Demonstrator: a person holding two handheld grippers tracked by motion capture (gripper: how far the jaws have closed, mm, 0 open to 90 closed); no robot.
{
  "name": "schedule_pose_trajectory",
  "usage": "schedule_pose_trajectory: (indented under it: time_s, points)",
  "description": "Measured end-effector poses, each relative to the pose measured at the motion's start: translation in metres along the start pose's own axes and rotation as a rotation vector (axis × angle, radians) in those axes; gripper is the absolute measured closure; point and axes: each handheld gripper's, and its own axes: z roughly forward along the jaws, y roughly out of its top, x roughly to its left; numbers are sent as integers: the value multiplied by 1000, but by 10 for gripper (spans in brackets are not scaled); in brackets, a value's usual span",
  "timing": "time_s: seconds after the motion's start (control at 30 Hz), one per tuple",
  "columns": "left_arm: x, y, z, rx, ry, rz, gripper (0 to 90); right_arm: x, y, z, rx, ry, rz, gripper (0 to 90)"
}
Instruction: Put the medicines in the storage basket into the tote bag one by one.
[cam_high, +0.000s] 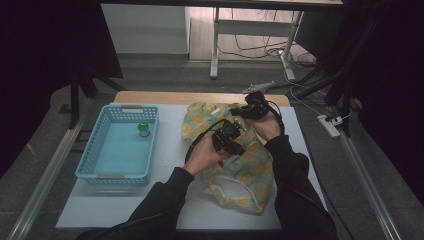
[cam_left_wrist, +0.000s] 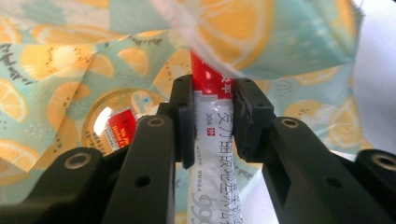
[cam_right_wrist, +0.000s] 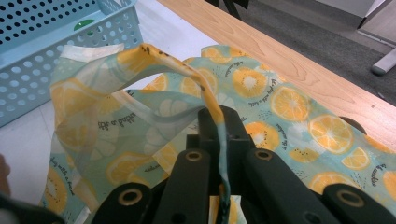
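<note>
A cloth bag (cam_high: 250, 170) printed with lemon slices lies on the white mat, right of centre. My left gripper (cam_left_wrist: 212, 100) is shut on a red and white sachet (cam_left_wrist: 212, 140) with printed text, whose upper end goes under a fold of the bag (cam_left_wrist: 280, 37). In the high view the left gripper (cam_high: 235, 144) sits over the bag's middle. My right gripper (cam_right_wrist: 219, 121) is shut on the bag's edge (cam_right_wrist: 154, 53) and holds that hem raised. The right gripper (cam_high: 241, 111) is at the bag's far end. A round tin (cam_left_wrist: 116, 123) with a red label lies among the fabric.
A light blue perforated basket (cam_high: 90, 150) stands left of the bag with a small green-capped bottle (cam_high: 144, 129) inside it. The basket (cam_right_wrist: 42, 46) is close to the raised hem. A wooden table edge (cam_right_wrist: 299, 56) runs along the far side.
</note>
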Motion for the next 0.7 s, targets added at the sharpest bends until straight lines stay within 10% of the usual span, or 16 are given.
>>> schedule_pose_trajectory:
  time_s: [0.4,0.7]
  points:
    - [-11,7,1,-16,-16,30,717,-1,1,-3,0,4,1,900]
    - [8,-2,13,-16,72,18,716,-3,-2,-2,4,1,7,900]
